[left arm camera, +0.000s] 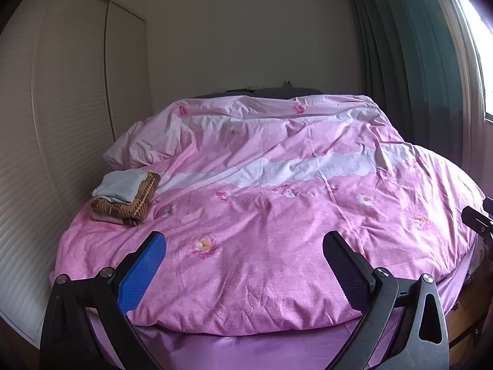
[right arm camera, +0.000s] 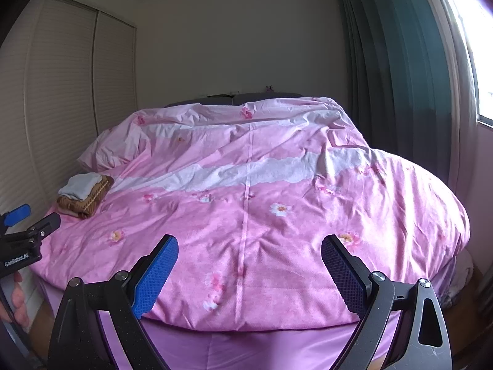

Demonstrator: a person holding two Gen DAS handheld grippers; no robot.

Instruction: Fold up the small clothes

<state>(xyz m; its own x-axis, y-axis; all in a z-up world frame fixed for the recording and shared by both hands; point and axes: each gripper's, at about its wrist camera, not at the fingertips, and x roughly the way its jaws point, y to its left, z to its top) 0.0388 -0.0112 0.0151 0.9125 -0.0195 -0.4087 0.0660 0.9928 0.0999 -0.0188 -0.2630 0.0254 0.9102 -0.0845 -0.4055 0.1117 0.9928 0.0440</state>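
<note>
Blue-padded left gripper [left arm camera: 245,248] hangs at the foot of the bed, jaws spread wide, nothing between them. Right gripper [right arm camera: 249,251] same: wide apart, empty, aimed up the middle of the pink floral duvet [right arm camera: 262,215].

Clothes: one stack only, a pale grey-white folded garment [left arm camera: 118,185] lying on a brown patterned folded garment [left arm camera: 129,208], on the duvet's left side just below the pillow [left arm camera: 144,145]. Well apart from both grippers. No unfolded garment visible on the bed.

Risks, judged:
- Stack sits near the left edge of the bed; a sideways nudge could tip it off.
- Duvet is soft and rumpled; a low grasp could pinch bedding along with cloth.
- Grabbing the top piece carelessly would undo its folds.
- Left gripper crosses the right wrist view; a shared reach leftward could make the two collide.
</note>
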